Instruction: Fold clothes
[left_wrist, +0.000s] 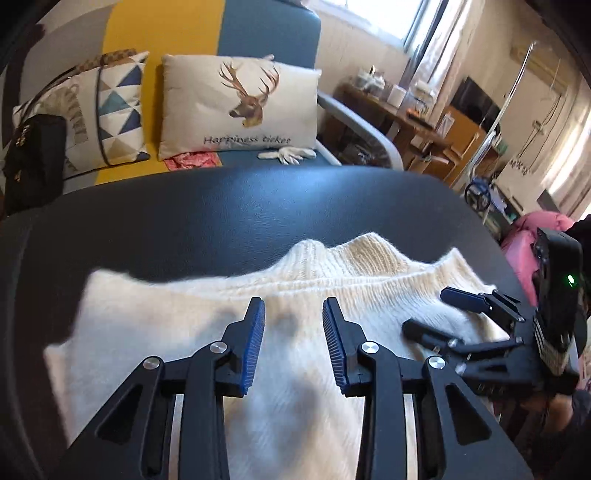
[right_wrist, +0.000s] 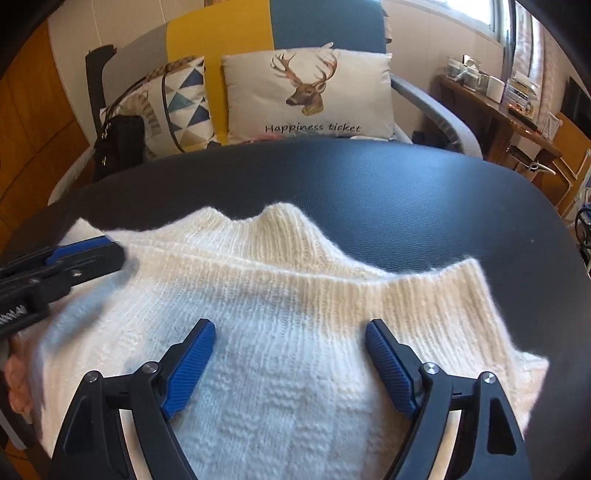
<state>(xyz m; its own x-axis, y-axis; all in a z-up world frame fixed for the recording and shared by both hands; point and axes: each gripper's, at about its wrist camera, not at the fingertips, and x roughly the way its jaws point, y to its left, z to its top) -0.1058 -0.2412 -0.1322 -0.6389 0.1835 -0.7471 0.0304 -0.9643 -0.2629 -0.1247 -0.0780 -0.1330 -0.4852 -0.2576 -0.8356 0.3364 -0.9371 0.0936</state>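
A fluffy cream ribbed-knit sweater (right_wrist: 280, 332) is lying bunched near the front edge of a round black table (right_wrist: 369, 184), both the left gripper (left_wrist: 293, 347) and right gripper (right_wrist: 290, 365) hovering open-jawed above it (soft, light, floppy; probably best pinched at the ribbed edge).

Far half of the dark bench (right_wrist: 406, 192) lies bare, open for passage. White sweater (right_wrist: 280, 332) covers the near half. Right hand-held gripper (left_wrist: 439, 310) sits just beside the left hand-held gripper (left_wrist: 293, 314), crowding that side. Deer cushion (right_wrist: 310, 96) stands beyond the far edge.
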